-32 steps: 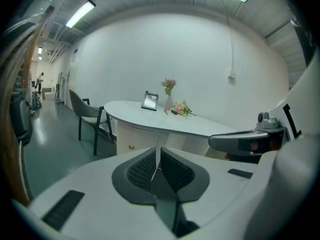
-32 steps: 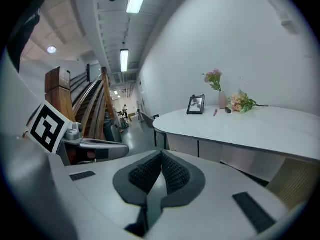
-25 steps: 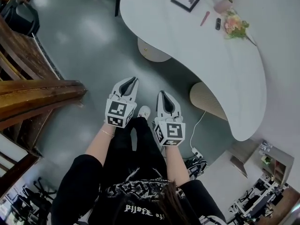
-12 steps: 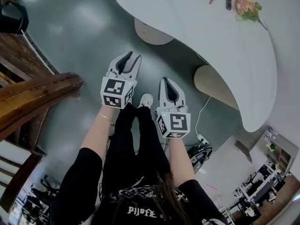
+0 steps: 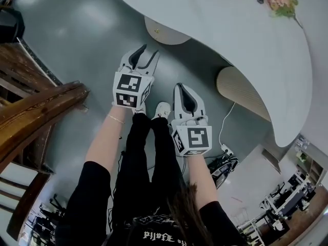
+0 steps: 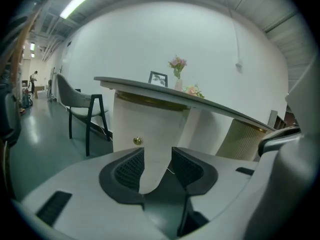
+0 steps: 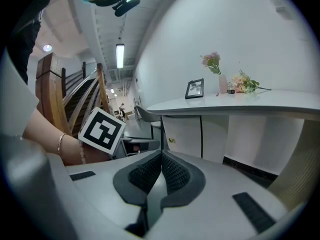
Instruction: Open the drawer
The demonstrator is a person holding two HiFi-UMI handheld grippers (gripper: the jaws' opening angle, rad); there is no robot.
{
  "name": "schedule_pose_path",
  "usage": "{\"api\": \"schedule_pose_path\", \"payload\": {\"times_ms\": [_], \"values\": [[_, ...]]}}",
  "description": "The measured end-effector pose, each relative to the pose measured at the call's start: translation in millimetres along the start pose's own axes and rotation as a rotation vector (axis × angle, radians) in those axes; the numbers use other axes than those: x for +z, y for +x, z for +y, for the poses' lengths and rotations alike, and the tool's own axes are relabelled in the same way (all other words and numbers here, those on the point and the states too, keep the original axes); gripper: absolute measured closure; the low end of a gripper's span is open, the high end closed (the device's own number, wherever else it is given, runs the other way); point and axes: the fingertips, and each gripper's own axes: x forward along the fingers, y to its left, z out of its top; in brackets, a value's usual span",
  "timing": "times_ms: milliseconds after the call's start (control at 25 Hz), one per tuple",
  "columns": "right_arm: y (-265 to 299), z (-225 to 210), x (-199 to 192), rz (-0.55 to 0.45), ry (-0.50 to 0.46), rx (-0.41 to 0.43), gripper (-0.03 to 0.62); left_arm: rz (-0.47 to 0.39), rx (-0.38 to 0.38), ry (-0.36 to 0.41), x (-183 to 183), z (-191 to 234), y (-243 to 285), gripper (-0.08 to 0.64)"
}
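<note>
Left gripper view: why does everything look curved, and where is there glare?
Left gripper view: the wide-angle lens bulges the white wall and blackens the corners. Head view: pale glare patches on the grey floor. Right gripper view: ceiling lamp blown out.

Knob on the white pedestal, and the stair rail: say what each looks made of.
Knob: probably brass-toned metal, polished; it is small, round and golden, and it glints.
Stair rail: wood, varnished dark brown; grain streaks and a soft sheen show.
</note>
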Motion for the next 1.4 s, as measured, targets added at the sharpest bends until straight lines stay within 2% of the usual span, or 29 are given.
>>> {"api": "schedule_pose_path", "payload": {"times_ms": [200, 600, 880, 1000, 1400], "values": [[20, 1, -13, 0.011, -0.015, 0.01, 0.566, -0.021, 0.033, 0.005, -5, 21, 32, 0.394], [42, -6, -26, 0.007, -0.015, 0.011, 0.566, -0.019, 0.039, 0.105, -6, 46, 88, 0.394], [44, -7, -39, 0.024, -0.009, 0.012, 0.566, -0.055, 0.03, 0.092, 2, 67, 105, 0.384], [48, -6, -39, 0.021, -0.005, 0.007, 0.566, -0.042, 0.018, 0.102, -1, 70, 109, 0.364], [63, -3, -35, 0.022, -0.009, 0.011, 0.566, -0.01, 0.014, 0.133, -7, 72, 134, 0.364]]}}
